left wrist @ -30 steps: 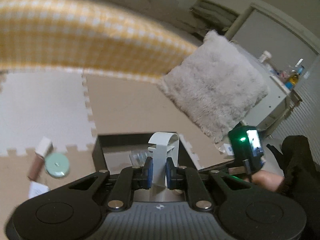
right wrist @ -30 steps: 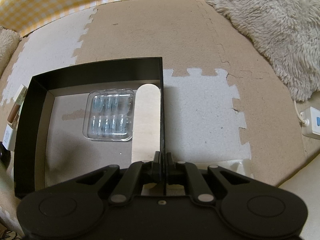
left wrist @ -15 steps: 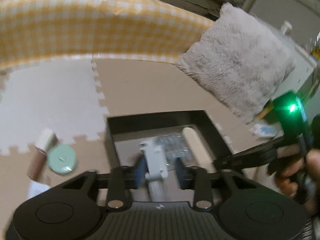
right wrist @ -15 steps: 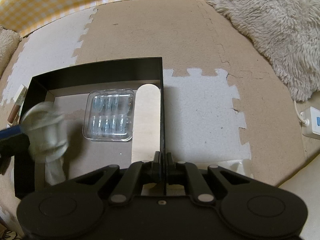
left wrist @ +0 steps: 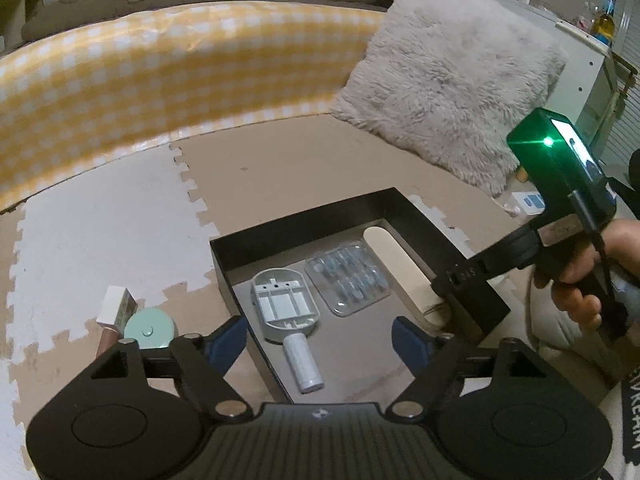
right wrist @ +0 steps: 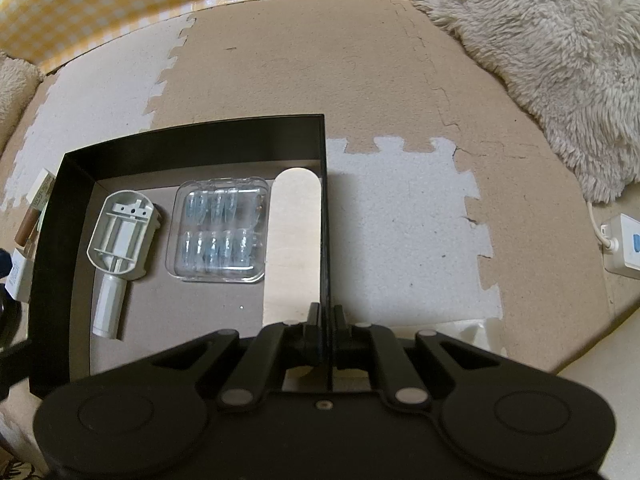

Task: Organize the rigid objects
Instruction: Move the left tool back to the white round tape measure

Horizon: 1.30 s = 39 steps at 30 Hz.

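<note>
A black box (left wrist: 304, 226) (right wrist: 192, 136) sits on the foam floor mat. In it lie a white plastic handled part (left wrist: 286, 306) (right wrist: 118, 240), a clear blister pack (left wrist: 346, 278) (right wrist: 220, 232) and a pale nail file (left wrist: 400, 268) (right wrist: 294, 240). My left gripper (left wrist: 320, 342) is open and empty above the box's near left side. My right gripper (right wrist: 327, 330) (left wrist: 456, 280) is shut on the box's right wall. Left of the box lie a mint round case (left wrist: 149, 328) and a brown tube with a white cap (left wrist: 114, 312) (right wrist: 34, 210).
A yellow checked cushion edge (left wrist: 120, 80) runs along the back. A fluffy grey pillow (left wrist: 448, 80) (right wrist: 560, 52) leans at the right. A white power strip (right wrist: 622, 244) lies at the far right. A white cabinet with bottles (left wrist: 592, 40) stands behind.
My left gripper opened and let go of the white handled part, which now lies in the box's left side. The right gripper has kept its hold on the box wall.
</note>
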Each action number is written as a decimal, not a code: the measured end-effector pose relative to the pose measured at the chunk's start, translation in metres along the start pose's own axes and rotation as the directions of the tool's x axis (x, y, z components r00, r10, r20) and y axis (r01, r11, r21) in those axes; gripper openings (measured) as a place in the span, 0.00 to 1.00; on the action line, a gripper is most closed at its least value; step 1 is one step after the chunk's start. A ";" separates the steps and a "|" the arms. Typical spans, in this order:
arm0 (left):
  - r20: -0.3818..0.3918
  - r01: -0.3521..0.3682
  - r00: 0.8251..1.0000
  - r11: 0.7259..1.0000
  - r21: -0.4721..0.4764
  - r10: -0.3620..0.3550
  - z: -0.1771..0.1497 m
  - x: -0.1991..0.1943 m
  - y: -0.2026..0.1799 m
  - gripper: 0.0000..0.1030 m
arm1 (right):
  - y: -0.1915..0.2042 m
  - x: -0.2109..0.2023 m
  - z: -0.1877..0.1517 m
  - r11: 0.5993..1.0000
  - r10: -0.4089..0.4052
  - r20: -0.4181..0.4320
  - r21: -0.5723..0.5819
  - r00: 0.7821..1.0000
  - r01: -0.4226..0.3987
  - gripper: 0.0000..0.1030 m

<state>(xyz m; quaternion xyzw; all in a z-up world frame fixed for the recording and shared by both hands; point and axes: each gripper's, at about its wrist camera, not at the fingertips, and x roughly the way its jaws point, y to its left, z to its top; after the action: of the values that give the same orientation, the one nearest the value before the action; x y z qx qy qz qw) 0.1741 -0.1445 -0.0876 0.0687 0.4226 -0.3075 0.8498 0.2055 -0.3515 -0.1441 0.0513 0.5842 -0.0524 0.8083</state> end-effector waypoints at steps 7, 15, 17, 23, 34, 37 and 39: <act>-0.014 -0.006 1.000 1.000 0.016 0.006 -0.003 -0.006 -0.003 0.95 | -0.001 0.000 0.000 1.000 0.006 0.001 0.008 1.000 -0.006 0.06; -0.032 -0.009 0.999 1.000 0.018 0.010 -0.007 -0.010 -0.002 1.00 | -0.004 0.000 0.000 1.000 0.019 0.005 0.021 1.000 -0.019 0.06; -0.038 -0.012 0.999 1.000 0.020 0.013 -0.008 -0.012 -0.001 1.00 | -0.004 -0.001 0.000 0.999 0.023 0.006 0.025 1.000 -0.023 0.06; -0.044 -0.025 0.999 1.000 0.013 0.026 -0.010 -0.015 0.002 1.00 | -0.005 -0.001 -0.001 0.999 0.025 0.007 0.028 1.000 -0.025 0.06; -0.073 -0.040 0.996 0.999 0.027 0.042 -0.022 -0.025 0.017 1.00 | -0.005 -0.001 -0.001 1.000 0.021 0.007 0.023 1.000 -0.021 0.06; -0.101 -0.053 0.993 0.999 0.009 0.054 -0.028 -0.025 0.025 1.00 | -0.004 -0.001 -0.001 1.000 0.018 0.007 0.020 1.000 -0.019 0.06; -0.127 -0.065 0.990 0.998 -0.015 0.063 -0.034 -0.023 0.031 1.00 | -0.004 -0.001 -0.001 1.000 0.019 0.007 0.022 1.000 -0.019 0.06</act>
<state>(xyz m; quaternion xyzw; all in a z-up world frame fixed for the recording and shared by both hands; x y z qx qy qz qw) 0.1587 -0.0966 -0.0963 0.0933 0.4764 -0.2711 0.8312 0.2039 -0.3550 -0.1438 0.0653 0.5803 -0.0514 0.8102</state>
